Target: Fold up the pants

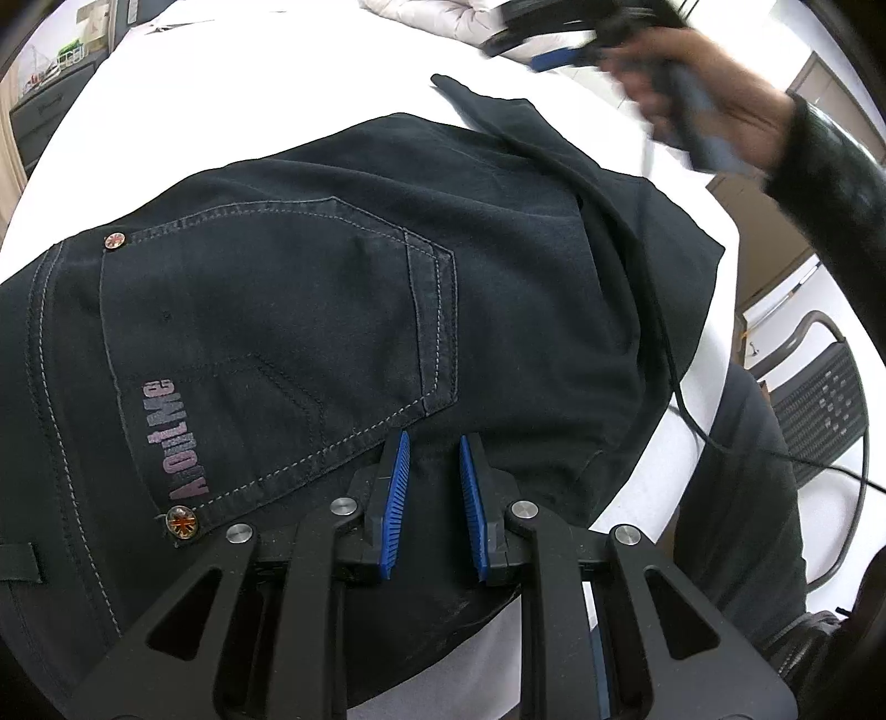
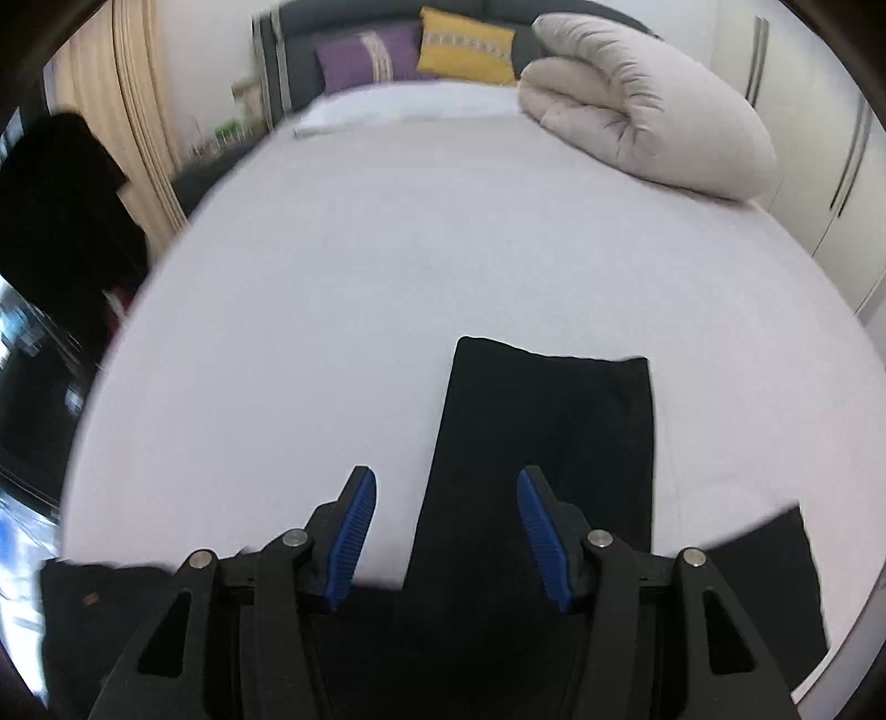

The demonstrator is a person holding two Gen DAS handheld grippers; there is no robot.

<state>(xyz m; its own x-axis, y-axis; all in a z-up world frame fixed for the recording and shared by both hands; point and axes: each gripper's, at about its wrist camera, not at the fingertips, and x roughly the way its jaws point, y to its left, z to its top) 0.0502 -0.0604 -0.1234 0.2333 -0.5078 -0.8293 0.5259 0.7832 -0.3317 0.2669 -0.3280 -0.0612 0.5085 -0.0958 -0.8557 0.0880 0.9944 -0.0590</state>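
Note:
Dark navy pants (image 1: 526, 232) lie on a white bed (image 1: 277, 77), seat side up, with a stitched back pocket (image 1: 277, 332) and printed lettering. In the left wrist view my left gripper (image 1: 434, 443) sits low on the seat by the pocket's corner, its blue pads close together with dark cloth pinched between them. In the right wrist view a pant leg (image 2: 548, 443) stretches up the bed and ends in a straight hem. My right gripper (image 2: 446, 482) hangs above that leg's left edge, open with nothing in its jaws. A blurred hand (image 1: 720, 111) carries it at the left wrist view's top right.
A rolled beige duvet (image 2: 637, 105) lies at the bed's far right, with purple (image 2: 365, 55) and yellow (image 2: 465, 52) pillows at the headboard. A black cable (image 1: 681, 399) crosses the pants. A mesh chair (image 1: 819, 410) stands beside the bed. Dark clothing (image 2: 55, 210) hangs by the curtain.

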